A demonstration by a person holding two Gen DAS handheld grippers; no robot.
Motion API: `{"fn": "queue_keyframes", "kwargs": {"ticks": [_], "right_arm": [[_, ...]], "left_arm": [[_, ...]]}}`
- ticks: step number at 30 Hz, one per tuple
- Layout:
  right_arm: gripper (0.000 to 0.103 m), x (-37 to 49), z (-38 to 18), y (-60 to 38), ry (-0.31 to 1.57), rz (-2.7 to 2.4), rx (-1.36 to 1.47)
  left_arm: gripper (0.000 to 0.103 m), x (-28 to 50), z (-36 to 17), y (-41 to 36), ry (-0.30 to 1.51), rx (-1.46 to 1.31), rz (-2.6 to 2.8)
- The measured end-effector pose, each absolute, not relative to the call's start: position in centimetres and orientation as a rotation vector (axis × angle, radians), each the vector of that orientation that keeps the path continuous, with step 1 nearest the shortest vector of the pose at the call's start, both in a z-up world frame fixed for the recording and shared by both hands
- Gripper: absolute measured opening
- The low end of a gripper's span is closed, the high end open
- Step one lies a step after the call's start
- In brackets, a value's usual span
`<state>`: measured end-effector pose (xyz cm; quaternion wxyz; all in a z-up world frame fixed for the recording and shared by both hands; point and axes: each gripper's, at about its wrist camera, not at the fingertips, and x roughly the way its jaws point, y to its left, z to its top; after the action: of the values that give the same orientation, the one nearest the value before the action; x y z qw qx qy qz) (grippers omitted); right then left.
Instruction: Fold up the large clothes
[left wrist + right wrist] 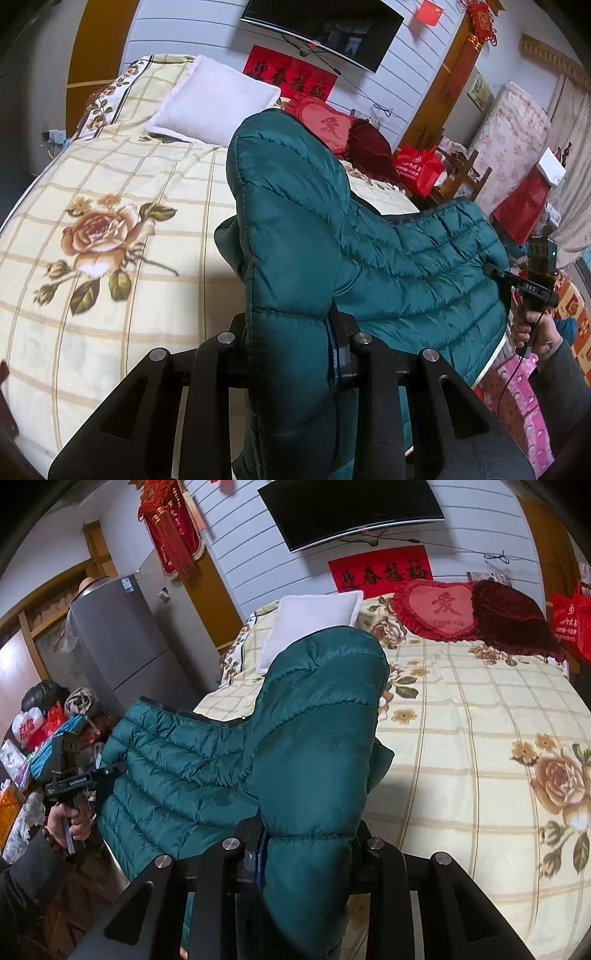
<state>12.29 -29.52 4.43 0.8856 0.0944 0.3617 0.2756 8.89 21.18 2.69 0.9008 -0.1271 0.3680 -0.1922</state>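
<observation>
1. Both grippers have the green puffer jacket point(295, 229) pinched. The left gripper point(291, 350) has its fingers clamped on a puffy fold of it, and the right gripper point(308, 843) is clamped the same way on another part, so the jacket hangs in the air between the two, above the near edge of the bed point(110, 177).
2. To do this step well, the person should probably keep both hands level and pull gently apart so the quilted body goes taut, then lay it flat on the bedspread ahead of the fingers before any fold.
3. The bulge sticking up past each pair of fingers looks like bunched fabric; it'll need smoothing or the fold comes out lumpy.
4. Beyond the fingers: a white pillow point(314, 624), a red heart cushion point(436, 609) and a dark red cushion point(513, 620) at the far end. Plenty of open bedspread nearer, so they shouldn't interfere.
5. Off to the sides, red bags point(417, 170) and floor clutter could snag a dangling hem.
</observation>
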Motion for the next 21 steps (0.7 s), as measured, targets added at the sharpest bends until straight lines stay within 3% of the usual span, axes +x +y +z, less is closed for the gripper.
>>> {"fn": "queue_keyframes", "kwargs": {"ticks": [14, 18, 20, 21], "right_arm": [[0.028, 10.4, -3.6, -29.7, 0.871, 0.554, 0.228], [0.036, 11.5, -6.0, -30.1, 0.907, 0.526, 0.266], [0.050, 12.1, -6.9, -30.6, 0.947, 0.505, 0.314], [0.052, 12.3, -7.3, -31.1, 0.963, 0.499, 0.353]], "left_arm": [[0.026, 7.4, -5.5, 20.4, 0.863, -0.277, -0.343], [0.044, 7.9, -7.3, 21.3, 0.897, -0.313, -0.319], [0.053, 8.0, -7.8, 21.5, 0.916, -0.310, -0.298], [0.055, 8.0, -7.9, 21.5, 0.923, -0.309, -0.298]]}}
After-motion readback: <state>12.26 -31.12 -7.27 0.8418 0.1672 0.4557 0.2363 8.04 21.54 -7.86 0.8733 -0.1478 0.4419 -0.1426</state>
